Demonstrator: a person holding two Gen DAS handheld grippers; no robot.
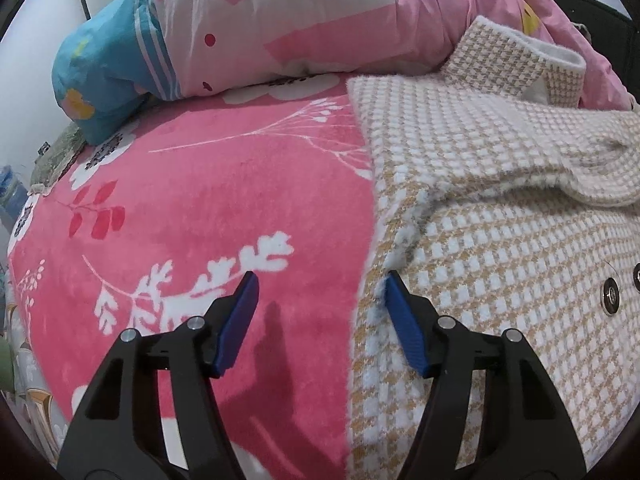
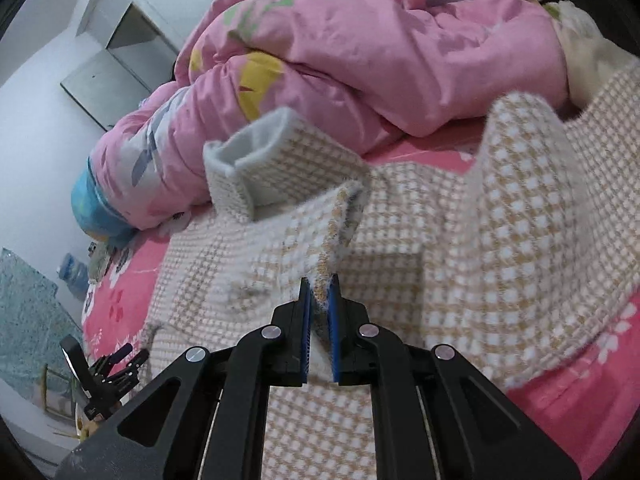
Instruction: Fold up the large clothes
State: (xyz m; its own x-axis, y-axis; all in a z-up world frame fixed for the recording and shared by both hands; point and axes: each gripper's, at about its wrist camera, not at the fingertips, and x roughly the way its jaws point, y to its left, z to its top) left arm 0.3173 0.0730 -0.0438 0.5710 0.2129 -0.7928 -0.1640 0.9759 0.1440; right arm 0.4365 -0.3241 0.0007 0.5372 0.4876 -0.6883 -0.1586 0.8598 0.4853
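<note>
A beige-and-white houndstooth coat (image 1: 500,240) lies on a pink flowered blanket (image 1: 220,200) that covers the bed. Two metal snap buttons (image 1: 610,298) show on its front, and a sleeve with a turned cuff (image 1: 520,52) lies across its upper part. My left gripper (image 1: 320,286) is open at the coat's left edge. Its right pad (image 1: 400,312) touches the fuzzy hem and its left pad (image 1: 240,316) is over bare blanket. My right gripper (image 2: 320,294) is shut on a raised fold of the coat (image 2: 500,220), lifting the fabric into a ridge beside the cuff (image 2: 272,160).
A bunched pink quilt (image 1: 300,20) with a blue end (image 1: 104,72) lies along the far side of the bed, close behind the coat. In the right wrist view a white cabinet (image 2: 120,52) stands against the wall and a water bottle (image 2: 74,274) sits on the floor at left.
</note>
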